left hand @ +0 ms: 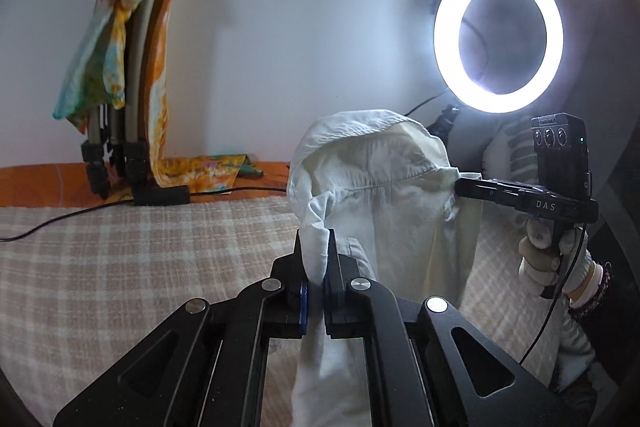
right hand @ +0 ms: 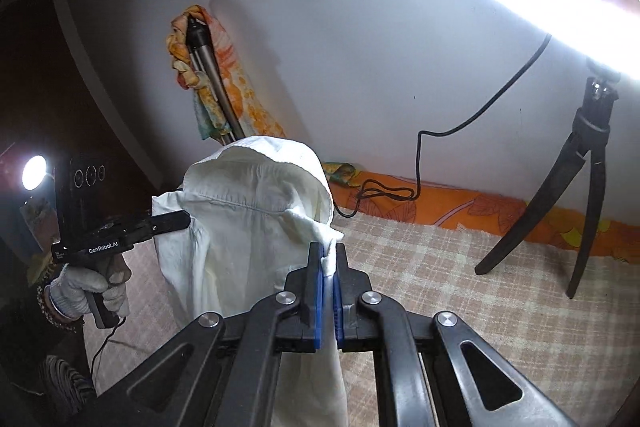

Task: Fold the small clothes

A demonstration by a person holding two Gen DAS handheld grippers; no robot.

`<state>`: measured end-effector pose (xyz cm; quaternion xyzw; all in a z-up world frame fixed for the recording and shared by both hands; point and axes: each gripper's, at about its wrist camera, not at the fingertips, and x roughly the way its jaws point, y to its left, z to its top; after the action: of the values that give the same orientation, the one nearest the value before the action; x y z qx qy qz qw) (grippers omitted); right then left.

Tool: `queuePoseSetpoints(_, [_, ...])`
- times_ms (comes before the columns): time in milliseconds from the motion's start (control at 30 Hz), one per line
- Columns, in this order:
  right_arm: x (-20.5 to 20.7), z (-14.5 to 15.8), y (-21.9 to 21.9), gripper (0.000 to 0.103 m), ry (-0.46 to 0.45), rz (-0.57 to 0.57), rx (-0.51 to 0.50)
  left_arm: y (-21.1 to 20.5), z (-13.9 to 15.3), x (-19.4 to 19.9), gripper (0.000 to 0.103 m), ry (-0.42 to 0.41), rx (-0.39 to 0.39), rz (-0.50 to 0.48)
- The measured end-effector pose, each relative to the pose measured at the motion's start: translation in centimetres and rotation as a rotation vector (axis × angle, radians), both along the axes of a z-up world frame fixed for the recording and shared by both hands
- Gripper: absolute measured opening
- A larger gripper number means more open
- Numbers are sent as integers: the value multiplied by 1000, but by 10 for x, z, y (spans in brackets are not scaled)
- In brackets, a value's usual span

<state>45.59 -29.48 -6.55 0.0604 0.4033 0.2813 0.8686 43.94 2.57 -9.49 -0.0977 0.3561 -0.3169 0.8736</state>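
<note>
Two grippers hold one white shirt [left hand: 384,187] up over our checked blanket [left hand: 140,259]. Our left gripper [left hand: 316,259] pinches one corner at middle bottom. Our right gripper [right hand: 329,263] pinches the other. Our ring light [left hand: 498,37] glows at upper right.

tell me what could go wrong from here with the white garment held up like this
1. The left gripper pinches only a small bunched bit of the white garment, so the cloth could slip out as it is lowered.
2. The right gripper also grips just a corner, and the garment hangs crumpled between them, so it may land creased on the checked blanket.
3. The ring light tripod stands close by; a wide swing might knock it.
</note>
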Motion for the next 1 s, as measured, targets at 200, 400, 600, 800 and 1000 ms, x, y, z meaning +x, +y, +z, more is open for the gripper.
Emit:
queuePoseSetpoints(200, [-51,28,-2,2,-43,-3,-16,0,22,-43,4,-39,13,-18])
queuePoseSetpoints(400, [-102,40,-9,1,-57,-12,-17,0,35,-89,4,-61,33,-36])
queuePoseSetpoints(600, [-153,42,-15,1,-76,-18,-14,-1,43,-131,4,-95,70,-64])
queuePoseSetpoints(800, [-203,33,-17,0,-89,-32,-36,-3,36,-179,4,-123,119,-109])
queuePoseSetpoints(1000, [-248,6,-13,0,-75,-25,-95,-7,8,-215,4,-90,166,-152])
